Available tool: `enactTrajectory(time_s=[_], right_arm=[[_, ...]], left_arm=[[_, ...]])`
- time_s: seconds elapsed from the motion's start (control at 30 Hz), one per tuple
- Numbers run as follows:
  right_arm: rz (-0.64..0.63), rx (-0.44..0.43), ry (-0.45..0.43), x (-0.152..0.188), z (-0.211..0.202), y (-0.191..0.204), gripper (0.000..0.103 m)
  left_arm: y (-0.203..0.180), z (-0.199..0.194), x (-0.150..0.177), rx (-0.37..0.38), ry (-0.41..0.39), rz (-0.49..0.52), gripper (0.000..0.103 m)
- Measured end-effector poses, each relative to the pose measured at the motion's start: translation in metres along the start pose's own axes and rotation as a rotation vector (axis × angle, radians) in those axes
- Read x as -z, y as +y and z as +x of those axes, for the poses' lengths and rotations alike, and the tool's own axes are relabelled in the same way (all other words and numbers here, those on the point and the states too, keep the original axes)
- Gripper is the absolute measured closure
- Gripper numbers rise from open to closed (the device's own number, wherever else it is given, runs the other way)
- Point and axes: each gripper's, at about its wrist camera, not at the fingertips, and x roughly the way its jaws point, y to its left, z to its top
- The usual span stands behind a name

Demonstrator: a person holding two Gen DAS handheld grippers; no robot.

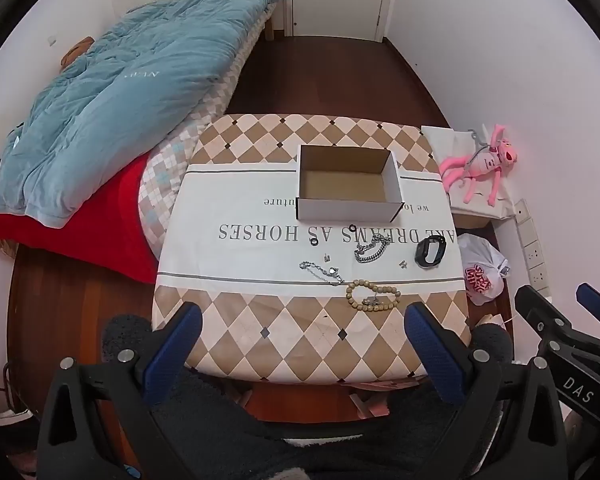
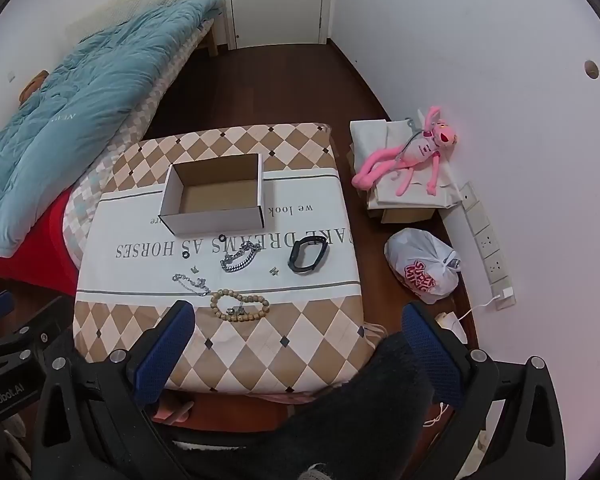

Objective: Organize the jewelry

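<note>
Both held low at the bottom of the frame, short of the table (image 1: 260,344): left gripper (image 1: 304,340) and right gripper (image 2: 298,338), fingers spread wide, grasping nothing. Mid-frame on the cloth: bead bracelet (image 1: 373,295), chain bracelet (image 1: 372,249), black band (image 1: 431,252), just below the empty box (image 1: 350,204).

The cloth (image 1: 228,216) on the bench carries large upside-down lettering that reads "DREAMS AS HORSES", and just beyond it, beside the cardboard box (image 1: 350,206), a smaller line of which "we look" shows in the right wrist view. Off the bench's right side, the white plastic bag (image 2: 422,266) on the floor bears red "SUPER" lettering. The right tool (image 1: 568,300) is marked "DAS", the left tool (image 2: 4,320) "GenRobot.AI".
</note>
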Motion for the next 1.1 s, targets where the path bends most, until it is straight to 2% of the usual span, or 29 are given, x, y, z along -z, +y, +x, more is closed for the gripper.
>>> enactTrajectory(time_s=[1.1], right_arm=[[0.001, -0.003, -0.029, -0.004, -0.013, -0.004, 0.0]], left_arm=[[-0.005, -0.013, -0.004, -0.006, -0.033, 0.002, 0.0]])
